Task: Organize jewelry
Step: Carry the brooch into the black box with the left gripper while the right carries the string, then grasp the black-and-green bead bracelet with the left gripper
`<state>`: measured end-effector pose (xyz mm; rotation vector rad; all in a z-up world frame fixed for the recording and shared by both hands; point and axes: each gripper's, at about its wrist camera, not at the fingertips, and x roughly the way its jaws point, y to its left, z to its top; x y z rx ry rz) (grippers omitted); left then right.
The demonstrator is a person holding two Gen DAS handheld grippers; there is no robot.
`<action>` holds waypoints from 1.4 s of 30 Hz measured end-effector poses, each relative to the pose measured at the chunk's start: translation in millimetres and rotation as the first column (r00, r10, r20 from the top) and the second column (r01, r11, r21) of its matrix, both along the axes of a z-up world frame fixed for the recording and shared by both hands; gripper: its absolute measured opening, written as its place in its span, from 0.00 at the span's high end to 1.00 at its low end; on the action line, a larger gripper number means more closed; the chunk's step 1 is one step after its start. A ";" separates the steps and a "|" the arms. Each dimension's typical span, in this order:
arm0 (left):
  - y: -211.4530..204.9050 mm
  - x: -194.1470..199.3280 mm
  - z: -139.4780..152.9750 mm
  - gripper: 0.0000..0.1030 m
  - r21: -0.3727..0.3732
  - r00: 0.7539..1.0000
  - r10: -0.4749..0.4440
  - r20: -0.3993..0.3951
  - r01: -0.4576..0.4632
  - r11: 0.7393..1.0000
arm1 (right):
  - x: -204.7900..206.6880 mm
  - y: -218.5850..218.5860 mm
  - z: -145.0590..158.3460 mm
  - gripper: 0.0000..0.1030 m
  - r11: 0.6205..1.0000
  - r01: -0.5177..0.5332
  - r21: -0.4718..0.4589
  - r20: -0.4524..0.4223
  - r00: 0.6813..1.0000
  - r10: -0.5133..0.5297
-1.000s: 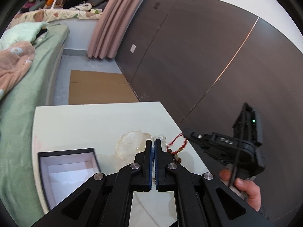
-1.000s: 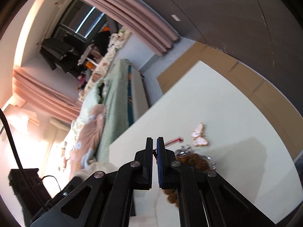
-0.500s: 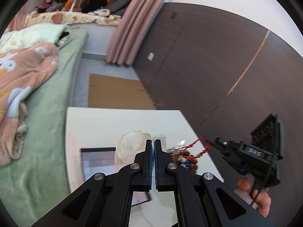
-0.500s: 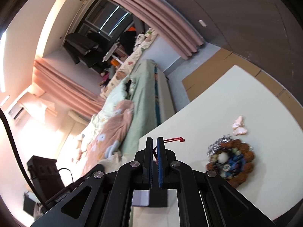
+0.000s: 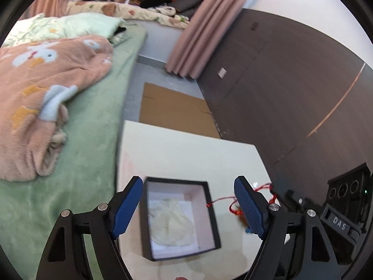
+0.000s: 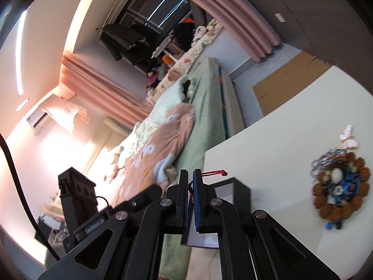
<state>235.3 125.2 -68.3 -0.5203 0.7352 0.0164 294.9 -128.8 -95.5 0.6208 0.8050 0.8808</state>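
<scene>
A black jewelry box (image 5: 179, 217) with a white lining stands open on the cream table (image 5: 186, 154); a pale translucent pouch (image 5: 171, 221) lies inside it. My left gripper (image 5: 188, 207) is open and empty, its fingers either side of the box. My right gripper (image 6: 190, 179) is shut on a red cord bracelet (image 6: 213, 173), held above the box (image 6: 233, 189). In the left wrist view the red cord (image 5: 223, 200) hangs just right of the box. A pile of brown bead bracelets (image 6: 340, 186) lies on the table to the right.
A pink butterfly clip (image 6: 348, 137) and a silver chain (image 6: 324, 161) lie by the bead pile. A green bed (image 5: 77, 154) with a peach blanket (image 5: 44, 88) borders the table's left side. A dark panelled wall (image 5: 291, 88) stands to the right, with cardboard (image 5: 172, 109) on the floor.
My left gripper has opened and let the pale pouch fall into the box. My right gripper has carried the red cord bracelet from the bead pile towards the box.
</scene>
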 end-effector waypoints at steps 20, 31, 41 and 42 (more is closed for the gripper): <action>-35.8 18.0 -0.3 0.21 0.024 0.998 -0.064 0.018 0.063 0.998 | 8.2 -76.3 -7.0 0.23 0.968 0.178 -0.176 -0.107 0.974 -0.198; -105.5 39.4 -9.7 0.24 0.081 0.973 -0.229 0.010 0.228 0.970 | 14.0 -135.2 -18.8 0.23 0.922 0.269 -0.279 -0.178 0.929 -0.325; -154.7 60.2 -38.6 0.50 0.137 0.936 -0.346 -0.058 0.351 0.926 | 21.2 -154.2 -39.4 0.23 0.932 0.234 -0.278 -0.284 0.906 -0.312; -158.2 63.0 -42.6 0.53 0.137 0.933 -0.353 -0.068 0.359 0.923 | 21.9 -156.3 -41.8 0.23 0.932 0.232 -0.279 -0.295 0.903 -0.313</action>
